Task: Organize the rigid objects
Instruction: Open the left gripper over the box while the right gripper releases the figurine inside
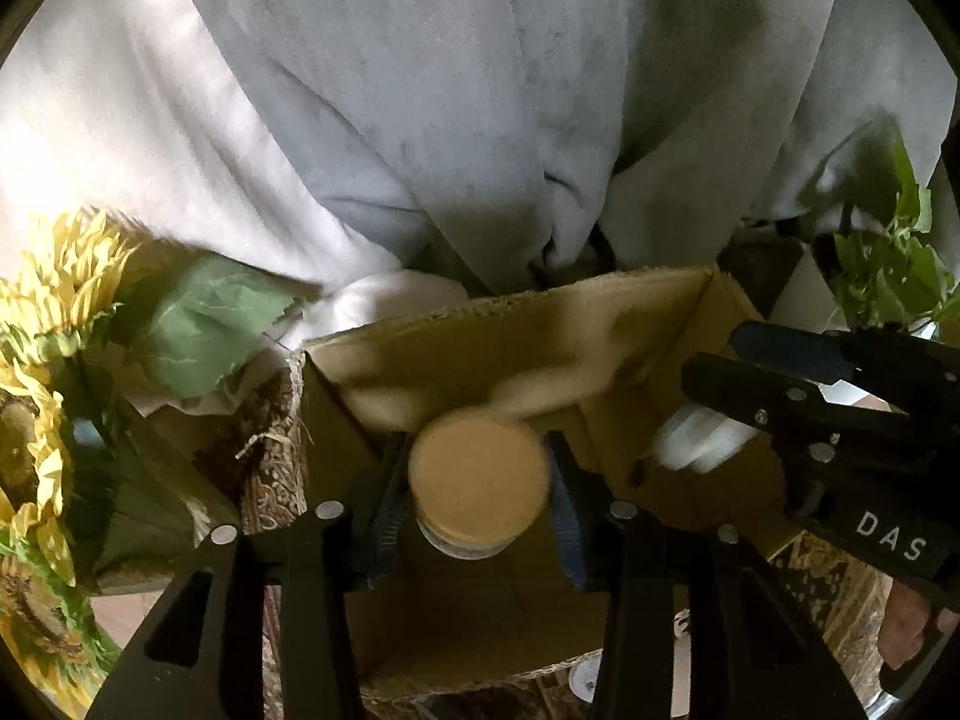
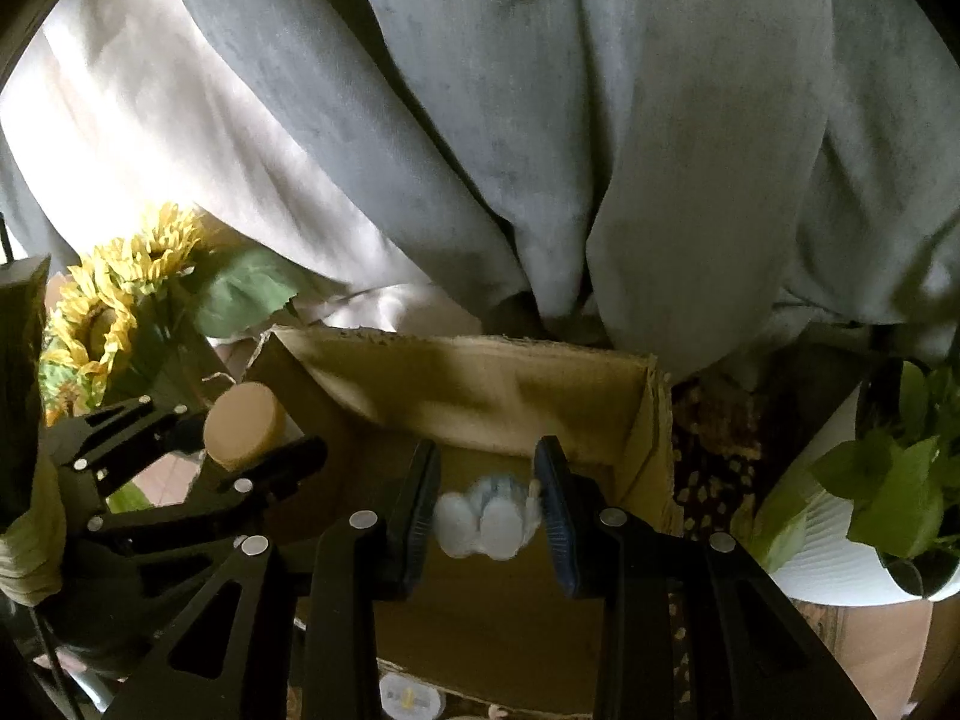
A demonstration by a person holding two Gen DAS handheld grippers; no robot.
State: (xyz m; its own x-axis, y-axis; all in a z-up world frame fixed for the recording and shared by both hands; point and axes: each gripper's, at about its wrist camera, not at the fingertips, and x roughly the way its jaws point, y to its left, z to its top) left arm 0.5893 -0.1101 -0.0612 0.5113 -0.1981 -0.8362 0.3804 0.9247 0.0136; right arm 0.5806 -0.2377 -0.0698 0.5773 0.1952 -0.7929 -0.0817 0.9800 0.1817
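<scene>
The left gripper (image 1: 477,480) is hanging over the open cardboard box (image 1: 600,324) with a round jar (image 1: 477,483) sitting between its blue ribbed pads, jaws only partly open and the pads look right at the jar's sides, though I can't swear they're pressing; the jar's got a flat matte tan lid and a pale body, looks stiff, smooth and probably slippery, so I'd grab the straight wall just under the lid. The right gripper (image 2: 489,510) is over the same box with a small white bottle (image 2: 486,519) between its jaws, fairly narrow; rounded, light plastic by the look of it, and I'd guess it rolls when dropped in.
</scene>
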